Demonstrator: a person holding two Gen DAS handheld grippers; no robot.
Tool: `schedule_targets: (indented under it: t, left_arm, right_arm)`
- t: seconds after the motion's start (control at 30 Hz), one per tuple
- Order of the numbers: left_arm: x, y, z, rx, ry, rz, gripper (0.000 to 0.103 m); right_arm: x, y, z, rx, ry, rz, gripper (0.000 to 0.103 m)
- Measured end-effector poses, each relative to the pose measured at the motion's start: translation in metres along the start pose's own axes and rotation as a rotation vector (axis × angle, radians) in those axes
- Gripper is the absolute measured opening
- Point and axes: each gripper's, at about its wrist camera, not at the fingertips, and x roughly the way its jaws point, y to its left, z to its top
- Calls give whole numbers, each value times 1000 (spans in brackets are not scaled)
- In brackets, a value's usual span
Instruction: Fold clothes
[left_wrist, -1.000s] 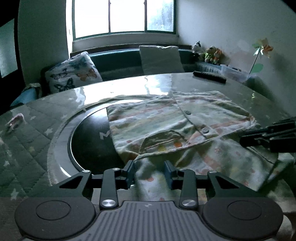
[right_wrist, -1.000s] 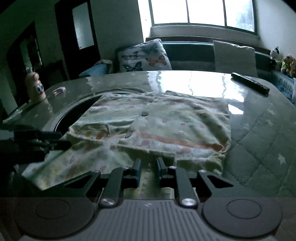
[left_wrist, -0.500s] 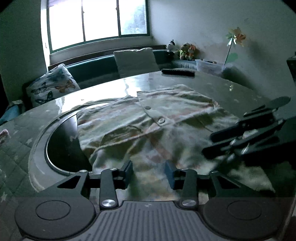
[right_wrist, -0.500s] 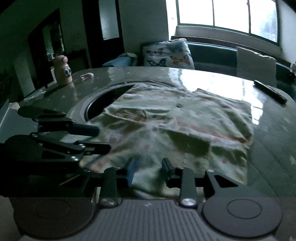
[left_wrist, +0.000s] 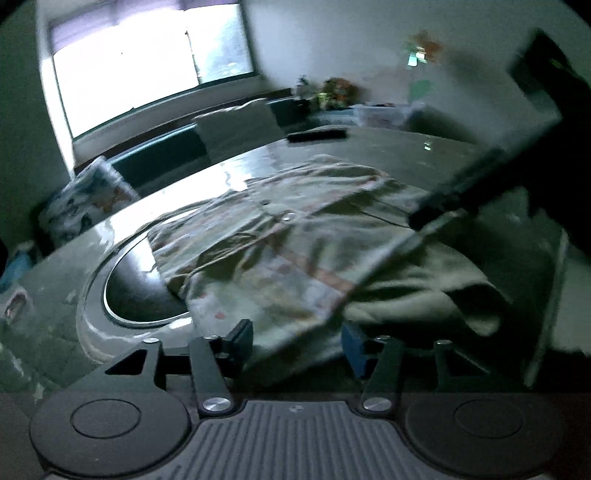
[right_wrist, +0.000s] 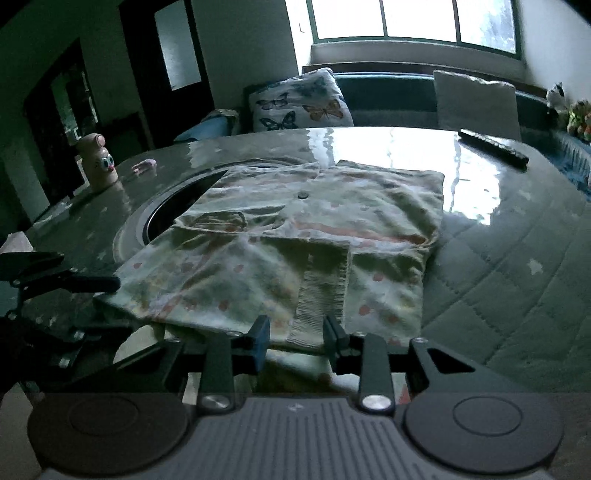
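Note:
A pale patterned button shirt (right_wrist: 332, 206) lies spread on the glossy round table (right_wrist: 498, 240), its near part folded up with a ribbed cuff (right_wrist: 321, 295) on top. My right gripper (right_wrist: 297, 338) stands open at the near edge, with the cuff's end between its pads. My left gripper (left_wrist: 295, 339) is opening, and a loose cloth edge (left_wrist: 295, 317) lies between its wide-apart pads without being pressed. The right gripper's fingers (left_wrist: 454, 199) hang over the shirt (left_wrist: 280, 251) in the blurred left wrist view. The left gripper's fingers (right_wrist: 92, 283) show at the left of the right wrist view.
A dark round inset (right_wrist: 173, 210) lies partly under the shirt. A black remote (right_wrist: 493, 147) is at the far right. A toy-faced bottle (right_wrist: 99, 162) and a small pink thing (right_wrist: 144, 166) sit far left. A sofa with a butterfly cushion (right_wrist: 299, 103) stands behind.
Both grippers' jaws have widened around the cloth. The left gripper has slid right and rolled, so its view now tilts. The right gripper has drawn in over the shirt's near part.

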Motion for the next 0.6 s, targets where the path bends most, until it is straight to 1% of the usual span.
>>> schedule_targets:
  t: [0.07,0.1,0.23,0.27,0.33,0.4,0.47,0.5,0.53,0.6]
  left_arm:
    - [-3,-9,-2,50,-16,-16,66]
    - [-3,-14,-3,74,-23,-28,67]
    - [3,-35,-2,160,-54,-68,67]
    - [4,-39,0,173,-65,-80,67]
    - [8,-45,2,198,-86,-108,67]
    - [12,-48,5,207,-97,-126,66]
    - [16,-47,8,201,-108,-148,54]
    - [17,-47,10,192,-112,-160,43]
    - [17,-46,13,179,-117,-167,36]
    - [18,-41,19,139,-132,-173,27]
  right_arm:
    - [-5,0,-1,-19,3,-9,33]
    - [-7,0,-1,-29,5,-14,35]
    - [-18,1,-5,-75,15,-34,39]
    - [-21,2,-6,-89,19,-39,39]
    - [-27,2,-9,-115,25,-48,45]
    - [-34,2,-12,-142,29,-56,45]
    - [-39,2,-16,-162,32,-62,47]
    - [-41,2,-17,-172,32,-64,48]
    - [-43,3,-19,-187,32,-64,51]
    - [-47,5,-23,-229,35,-60,52]
